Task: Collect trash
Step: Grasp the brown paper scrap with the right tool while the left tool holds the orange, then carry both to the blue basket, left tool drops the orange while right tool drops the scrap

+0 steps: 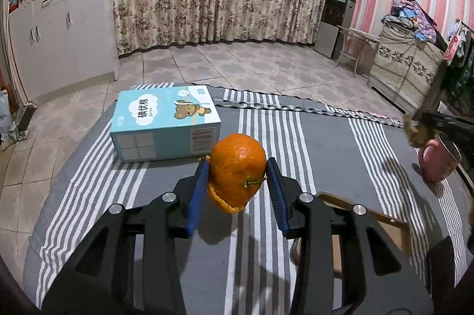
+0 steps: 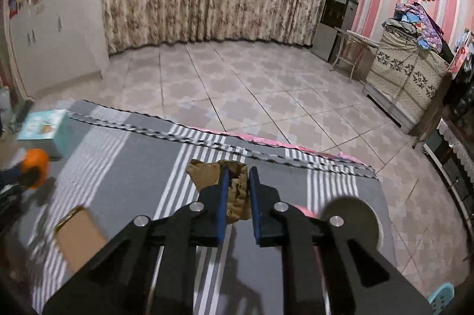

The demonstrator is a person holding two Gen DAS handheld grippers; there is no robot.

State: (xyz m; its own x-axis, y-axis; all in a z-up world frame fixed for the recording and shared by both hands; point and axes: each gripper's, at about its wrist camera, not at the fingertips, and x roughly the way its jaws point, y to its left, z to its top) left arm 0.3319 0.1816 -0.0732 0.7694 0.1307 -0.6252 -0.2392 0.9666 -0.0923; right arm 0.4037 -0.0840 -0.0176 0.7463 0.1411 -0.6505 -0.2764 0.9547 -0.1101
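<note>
My left gripper (image 1: 237, 170) is shut on an orange peel (image 1: 238, 169), a hollow orange shell with a torn lower edge, held above the grey striped cloth (image 1: 326, 143). In the right wrist view the same orange peel (image 2: 36, 164) shows at the far left. My right gripper (image 2: 238, 173) is shut on a crumpled brown paper scrap (image 2: 237, 196), lifted off the cloth; part of the scrap sticks out to the left of the pads. From the left wrist view, that brown paper scrap (image 1: 419, 134) appears at the right edge, above a pink mug.
A light blue tissue box (image 1: 166, 124) lies on the cloth behind the peel. A pink mug (image 1: 438, 162) stands at the right, and an open cardboard box (image 1: 367, 223) sits under the left gripper. Tiled floor (image 2: 237, 84) lies beyond the cloth's far edge.
</note>
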